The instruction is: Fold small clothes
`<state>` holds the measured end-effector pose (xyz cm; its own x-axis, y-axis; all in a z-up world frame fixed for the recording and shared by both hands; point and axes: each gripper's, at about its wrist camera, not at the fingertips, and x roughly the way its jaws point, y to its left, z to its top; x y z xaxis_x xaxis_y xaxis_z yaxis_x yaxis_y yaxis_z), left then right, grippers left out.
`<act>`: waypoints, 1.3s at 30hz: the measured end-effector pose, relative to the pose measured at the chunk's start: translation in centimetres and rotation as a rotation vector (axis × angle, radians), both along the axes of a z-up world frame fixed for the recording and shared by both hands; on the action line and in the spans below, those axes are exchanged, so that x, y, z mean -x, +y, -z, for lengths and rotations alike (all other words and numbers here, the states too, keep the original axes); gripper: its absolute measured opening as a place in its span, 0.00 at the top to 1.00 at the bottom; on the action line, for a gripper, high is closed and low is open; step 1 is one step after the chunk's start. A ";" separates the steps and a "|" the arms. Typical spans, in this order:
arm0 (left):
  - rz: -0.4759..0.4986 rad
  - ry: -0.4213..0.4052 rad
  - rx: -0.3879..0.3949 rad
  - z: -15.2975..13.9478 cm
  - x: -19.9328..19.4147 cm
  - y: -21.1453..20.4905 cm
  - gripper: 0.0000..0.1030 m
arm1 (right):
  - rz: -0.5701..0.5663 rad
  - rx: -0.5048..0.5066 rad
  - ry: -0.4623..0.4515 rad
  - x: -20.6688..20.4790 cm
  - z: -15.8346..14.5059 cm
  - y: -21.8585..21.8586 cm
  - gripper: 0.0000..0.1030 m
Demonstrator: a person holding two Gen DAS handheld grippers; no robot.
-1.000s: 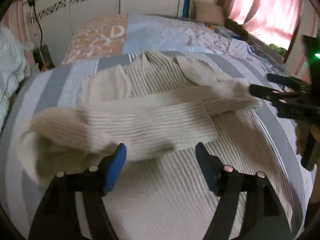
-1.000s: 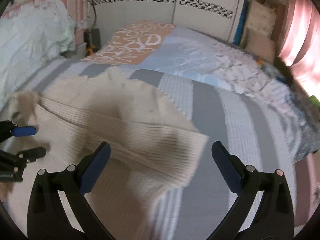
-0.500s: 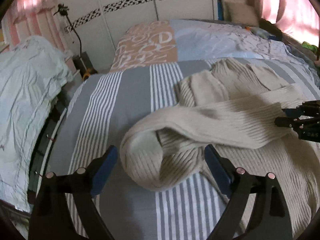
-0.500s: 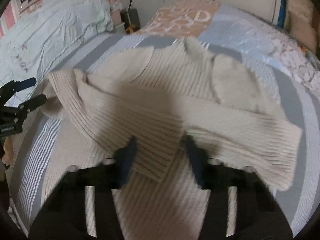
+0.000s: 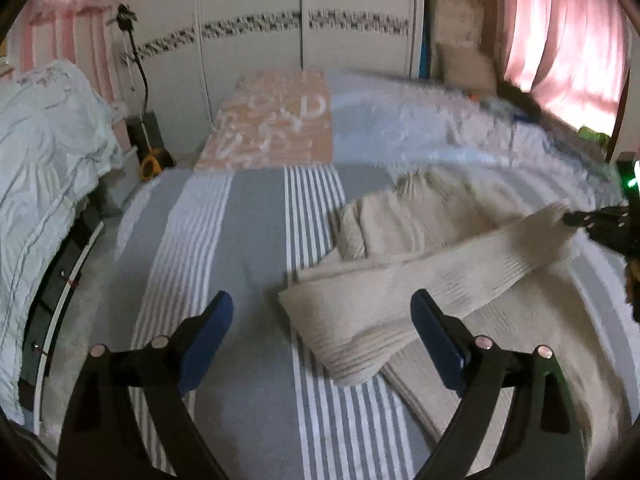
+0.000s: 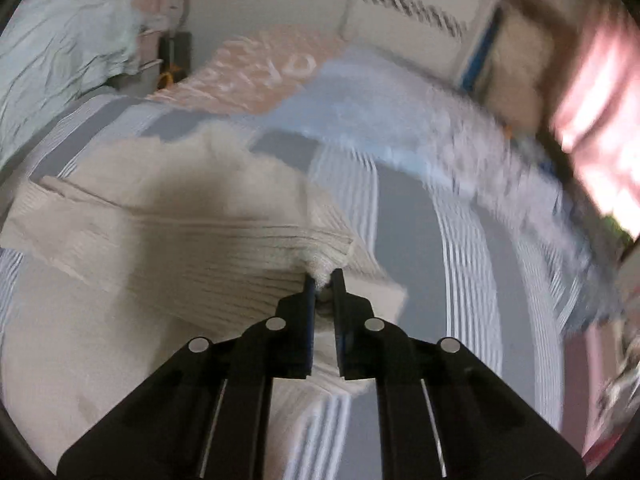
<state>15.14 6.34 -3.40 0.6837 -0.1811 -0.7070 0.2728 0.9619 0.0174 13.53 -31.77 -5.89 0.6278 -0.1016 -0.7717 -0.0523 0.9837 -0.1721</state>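
While I fold: sweater [image 5: 420,276] on bed [image 5: 248,220].
Right gripper [image 6: 322,280]: pinching sleeve cuff [image 6: 320,266].
Left gripper [image 5: 320,332]: spread, empty.
Technique: I'd carry cuff low, straight, lay flat.

- The bed [image 5: 248,216] carries everything; its cover is grey with bands of thin white stripes running from the near edge to the far edge.
- Across the far end lies bedding in two parts: a peach panel with pale lettering [image 5: 276,120] towards the far left corner, and a pale blue patterned panel [image 5: 408,128] beside it, reaching the far right side.
- A cream ribbed sweater [image 5: 400,296] lies directly on the striped cover, on the right half of the bed, one sleeve folded across its body.
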 end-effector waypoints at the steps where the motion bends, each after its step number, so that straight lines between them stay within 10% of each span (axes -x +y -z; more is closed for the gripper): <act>1: 0.010 0.029 -0.016 0.8 -0.5 -0.5 0.12 | 0.011 -0.007 0.010 -0.1 0.5 -0.5 0.91; 4: 0.054 0.106 -0.085 3.6 -2.2 -3.1 0.33 | 0.006 -0.003 0.032 -0.4 1.7 -0.8 0.90; 6: 0.050 0.135 -0.144 5.0 -2.9 -4.1 0.72 | -0.001 0.020 0.031 -0.4 2.1 -0.4 0.90; 15: 0.026 -0.020 -0.195 3.0 -4.7 -5.0 0.89 | -0.017 -0.047 -0.032 1.5 -1.1 -0.7 0.90; 22: 0.126 0.020 -0.366 5.7 -6.5 -7.1 0.84 | 0.095 -0.002 0.087 -0.9 1.3 -3.0 0.90; 27: 0.088 0.000 -0.338 5.1 -5.9 -4.9 0.30 | 0.126 -0.050 0.070 -0.7 2.5 -4.9 0.86; 31: 0.066 -0.001 -0.252 3.3 -4.9 -3.2 0.23 | 0.097 -0.103 -0.023 0.7 0.5 -5.0 0.59; 39: 0.156 -0.029 -0.260 3.7 -1.9 -5.9 0.21 | 0.041 -0.185 0.011 -1.1 0.2 -2.7 0.54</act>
<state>17.07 0.42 -7.09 0.6825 -0.1012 -0.7238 0.4126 0.8708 0.2674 14.63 -34.43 -6.08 0.6172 0.0178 -0.7866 -0.0127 0.9998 0.0127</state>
